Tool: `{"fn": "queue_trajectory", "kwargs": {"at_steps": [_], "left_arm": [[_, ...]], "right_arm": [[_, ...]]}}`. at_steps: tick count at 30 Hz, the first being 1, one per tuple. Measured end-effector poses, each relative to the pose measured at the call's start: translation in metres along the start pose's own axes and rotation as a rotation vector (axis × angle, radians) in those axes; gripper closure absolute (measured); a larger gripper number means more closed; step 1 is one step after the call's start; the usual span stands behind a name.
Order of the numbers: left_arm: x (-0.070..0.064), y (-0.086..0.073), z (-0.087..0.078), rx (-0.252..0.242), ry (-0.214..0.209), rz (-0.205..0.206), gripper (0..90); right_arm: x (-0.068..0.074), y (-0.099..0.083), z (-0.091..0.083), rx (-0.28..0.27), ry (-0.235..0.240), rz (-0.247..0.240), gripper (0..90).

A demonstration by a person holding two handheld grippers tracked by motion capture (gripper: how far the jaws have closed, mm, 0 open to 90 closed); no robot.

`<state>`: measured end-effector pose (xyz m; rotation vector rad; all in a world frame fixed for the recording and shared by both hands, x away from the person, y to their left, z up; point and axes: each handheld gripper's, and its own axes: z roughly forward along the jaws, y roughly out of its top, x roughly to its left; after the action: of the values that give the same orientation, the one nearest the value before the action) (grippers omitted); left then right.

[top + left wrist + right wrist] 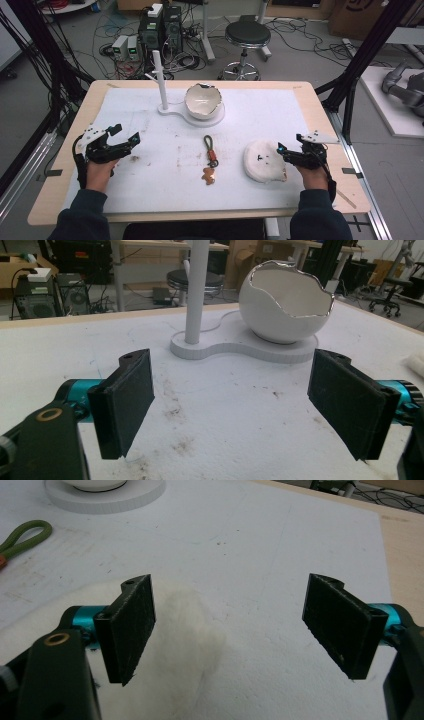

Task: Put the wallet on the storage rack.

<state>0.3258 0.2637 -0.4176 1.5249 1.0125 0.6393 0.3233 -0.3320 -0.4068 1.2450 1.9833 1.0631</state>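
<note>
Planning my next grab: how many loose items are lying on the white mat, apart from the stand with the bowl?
2. A keychain lies mid-mat, in front of the stand. A white fluffy pouch lies right of it, beside the right gripper. Nothing else shows.

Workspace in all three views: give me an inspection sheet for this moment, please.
Surface: white mat on a wooden table, smudged with brown marks.
Job's things: fluffy white pouch by the right tool; keychain mid-mat.
Clutter: white stand with post, holding an eggshell-shaped bowl.
Grippers: left tool open, holding nothing; right tool open at the pouch's edge.
Cables: black cable trailing along the left hand.
Surroundings: stool, computer towers, floor wiring.
</note>
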Motion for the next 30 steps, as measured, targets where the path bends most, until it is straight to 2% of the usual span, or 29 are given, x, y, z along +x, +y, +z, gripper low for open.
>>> {"fn": "queue_trajectory", "kwargs": {"at_steps": [8,13,20,21,22,23,24,25,26,27,29,30], "left_arm": [[-0.003,0.000,0.005,0.015,-0.001,0.000,18.6],[-0.004,-0.001,0.008,0.025,-0.003,0.003,18.6],[-0.008,-0.001,0.009,0.031,-0.022,0.002,18.9],[-0.008,-0.001,0.010,0.034,-0.029,0.008,18.9],[-0.009,-0.001,0.010,0.039,-0.032,0.011,19.1],[-0.010,-0.001,0.010,0.040,-0.036,0.010,19.1],[-0.010,-0.001,0.010,0.040,-0.039,0.010,19.2],[-0.011,-0.001,0.010,0.042,-0.042,0.011,19.2],[-0.011,-0.001,0.010,0.045,-0.047,0.013,19.4],[-0.012,-0.002,0.010,0.048,-0.051,0.009,19.4],[-0.013,-0.002,0.010,0.054,-0.058,0.010,19.6],[-0.013,-0.002,0.010,0.055,-0.058,0.014,19.8]], "right_arm": [[0.000,-0.004,0.005,0.031,0.032,0.002,21.6],[0.002,-0.006,0.014,0.089,0.087,-0.002,21.6],[0.007,-0.006,0.025,0.133,0.115,-0.021,21.6],[0.007,-0.006,0.027,0.145,0.125,-0.024,21.6],[0.008,-0.007,0.032,0.181,0.140,-0.027,21.7],[0.008,-0.007,0.032,0.181,0.140,-0.027,21.7],[0.009,-0.009,0.037,0.209,0.152,-0.045,21.8],[0.009,-0.009,0.037,0.209,0.152,-0.045,21.8],[0.010,-0.010,0.042,0.243,0.159,-0.064,23.8],[0.010,-0.010,0.042,0.243,0.159,-0.064,23.8],[0.009,-0.011,0.044,0.253,0.189,-0.071,26.6],[0.005,-0.011,0.047,0.262,0.225,-0.059,29.6]]}}
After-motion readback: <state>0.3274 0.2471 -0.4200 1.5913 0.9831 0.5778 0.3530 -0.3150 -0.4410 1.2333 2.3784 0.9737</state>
